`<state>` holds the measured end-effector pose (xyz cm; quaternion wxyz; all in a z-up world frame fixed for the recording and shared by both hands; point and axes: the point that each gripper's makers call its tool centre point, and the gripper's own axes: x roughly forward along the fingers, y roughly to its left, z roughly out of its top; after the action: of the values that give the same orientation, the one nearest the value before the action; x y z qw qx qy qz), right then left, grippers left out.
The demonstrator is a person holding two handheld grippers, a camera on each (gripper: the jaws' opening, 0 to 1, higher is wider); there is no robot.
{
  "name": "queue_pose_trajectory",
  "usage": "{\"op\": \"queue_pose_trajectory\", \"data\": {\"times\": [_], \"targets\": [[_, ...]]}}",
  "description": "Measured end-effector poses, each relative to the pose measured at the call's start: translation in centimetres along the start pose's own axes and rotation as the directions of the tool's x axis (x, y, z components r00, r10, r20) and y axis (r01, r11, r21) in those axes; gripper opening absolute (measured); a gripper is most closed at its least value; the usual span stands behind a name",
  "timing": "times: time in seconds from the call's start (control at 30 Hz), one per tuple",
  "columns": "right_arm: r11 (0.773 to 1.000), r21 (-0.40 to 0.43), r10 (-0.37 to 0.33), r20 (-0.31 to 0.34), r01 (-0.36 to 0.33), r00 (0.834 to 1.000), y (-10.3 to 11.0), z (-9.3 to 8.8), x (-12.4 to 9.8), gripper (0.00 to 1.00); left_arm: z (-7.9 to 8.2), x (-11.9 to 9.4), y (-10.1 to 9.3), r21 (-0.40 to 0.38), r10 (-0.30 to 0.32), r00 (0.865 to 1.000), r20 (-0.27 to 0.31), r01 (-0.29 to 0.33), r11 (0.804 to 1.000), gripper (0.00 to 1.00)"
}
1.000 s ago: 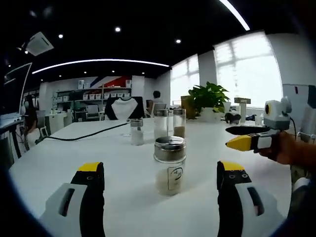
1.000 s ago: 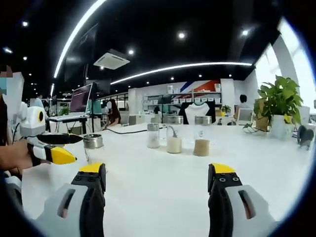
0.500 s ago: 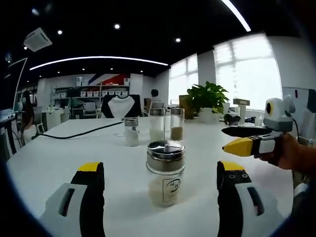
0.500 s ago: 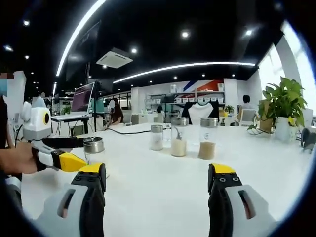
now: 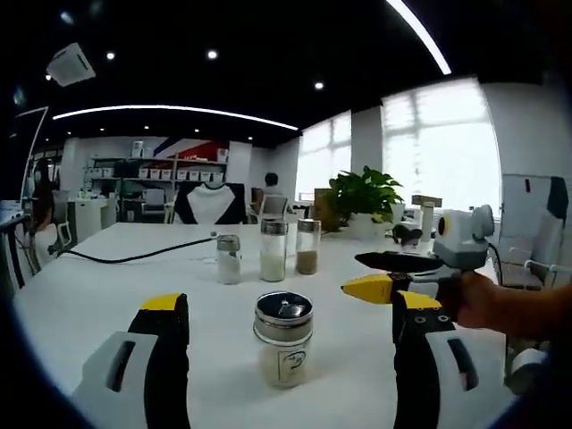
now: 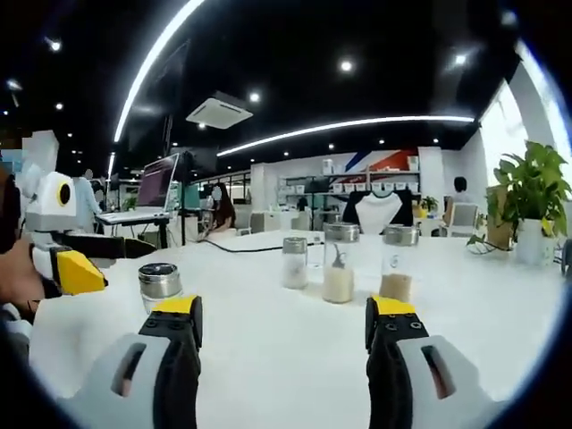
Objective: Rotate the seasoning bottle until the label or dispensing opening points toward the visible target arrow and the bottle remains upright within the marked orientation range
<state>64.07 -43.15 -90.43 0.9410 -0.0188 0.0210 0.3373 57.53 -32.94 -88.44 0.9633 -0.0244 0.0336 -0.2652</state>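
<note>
Four jars on the worktop [image 5: 107,286], but just one matters here. Going left to right in the left gripper view: a black cable [image 5: 134,257] trails across the far left, then a row of three small jars [image 5: 268,253] stands further back. Closer in, the seasoning bottle [image 5: 283,338] sits upright between the spread jaws of the left claw [image 5: 290,315], with nothing held. Its metal shaker lid faces up and a small printed label faces the camera. Off to the right, the right claw [image 5: 380,275] comes in sideways with a hand behind it, its tips close together near the bottle but not touching it. A potted plant [image 5: 362,195] sits at the back by the window.

In the right gripper view the bottle [image 6: 160,286] stands at the left, just past that claw's own left jaw. The right claw [image 6: 281,320] is spread wide with nothing in it. The left claw [image 6: 71,261] pokes in from the left edge.

I can't spot any target arrow or marked range on the worktop, so that's the first thing to find. My take on doing the turn well: bring the left jaws in level on the glass body, below the lid, and grip it square. Twist slowly around the bottle's own axis without lifting, so it doesn't tip. Watch the label as the pointer.
</note>
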Motion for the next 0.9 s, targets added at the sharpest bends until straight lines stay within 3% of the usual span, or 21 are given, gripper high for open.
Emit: {"op": "queue_pose_trajectory", "data": {"times": [0.1,0.17,0.4,0.73,0.9], "targets": [[0.999,-0.02,0.03,0.002,-0.03,1.0,0.3,0.2,1.8,0.73,-0.3,0.1,0.4,0.033,0.015,1.0,-0.021,-0.014,0.999,1.0],[0.996,-0.066,0.053,-0.009,-0.053,0.999,0.7,0.1,3.3,0.69,-0.8,0.3,0.7,0.111,0.034,0.998,-0.048,-0.029,0.993,1.0],[0.994,-0.072,0.084,-0.039,-0.087,0.996,1.0,-0.1,7.8,0.64,-1.2,0.7,0.1,0.056,0.004,0.999,-0.049,-0.001,0.998,1.0],[0.995,-0.056,0.076,-0.03,-0.078,0.997,0.6,0.5,11.5,0.55,-1.2,0.8,0.5,0.027,0.0,0.999,-0.05,0.001,1.0,1.0],[0.996,-0.075,0.049,-0.029,-0.051,0.998,0.1,0.7,13.3,0.47,-1.5,0.7,0.7,0.068,0.025,0.997,-0.079,-0.02,0.997,1.0]]}}
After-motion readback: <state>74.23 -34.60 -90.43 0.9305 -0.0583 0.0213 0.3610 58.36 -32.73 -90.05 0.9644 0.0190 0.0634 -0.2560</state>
